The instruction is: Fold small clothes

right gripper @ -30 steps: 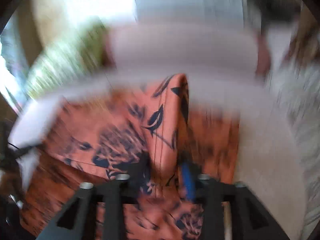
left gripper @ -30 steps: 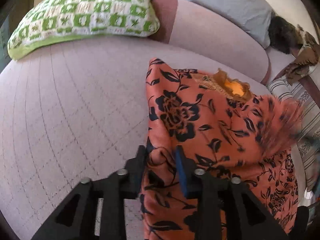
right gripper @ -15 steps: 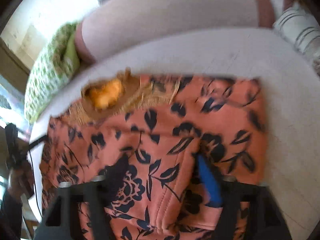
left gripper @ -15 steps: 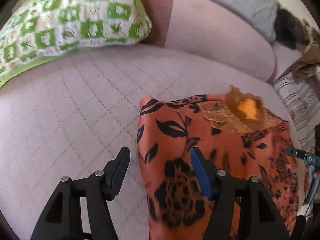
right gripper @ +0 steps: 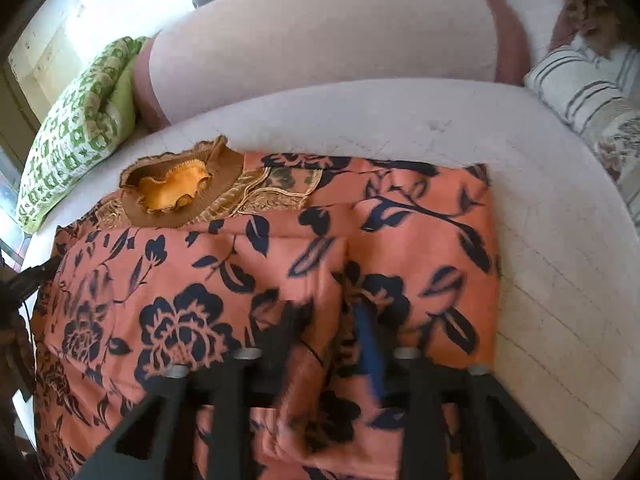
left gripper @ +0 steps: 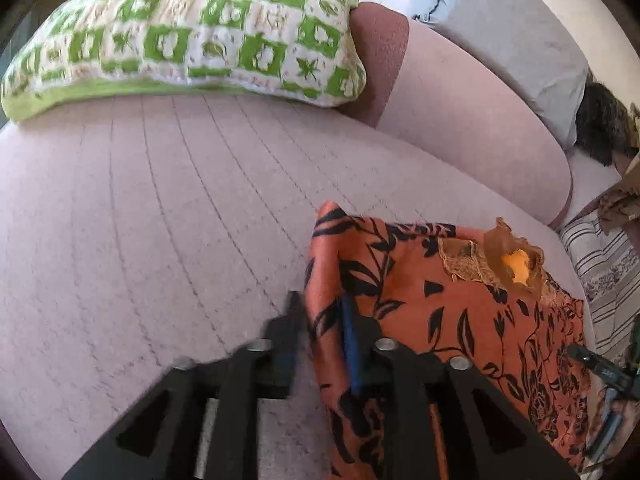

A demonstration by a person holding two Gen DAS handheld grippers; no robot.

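Far ahead and to the left of the left gripper a plump green-and-white checked knitted cushion leans at the back of the pale pink quilted sofa seat, whose bare cover stretches out in front of the left-hand finger. That gripper's jaws are closing, and the raised left edge of the orange garment with the black flower print stands between them; whether the pads already press on it I cannot tell. The garment spreads away to the gripper's right, with its brown and yellow frilled neck trim ahead near the pink bolster backrest. The right gripper sits low over the same cloth, its jaws opening, a soft ridge of the fabric rising between the fingers without being pinched. Ahead and left of it lies the neck trim; off to its right a white cushion with grey stripes rests at the sofa's end.
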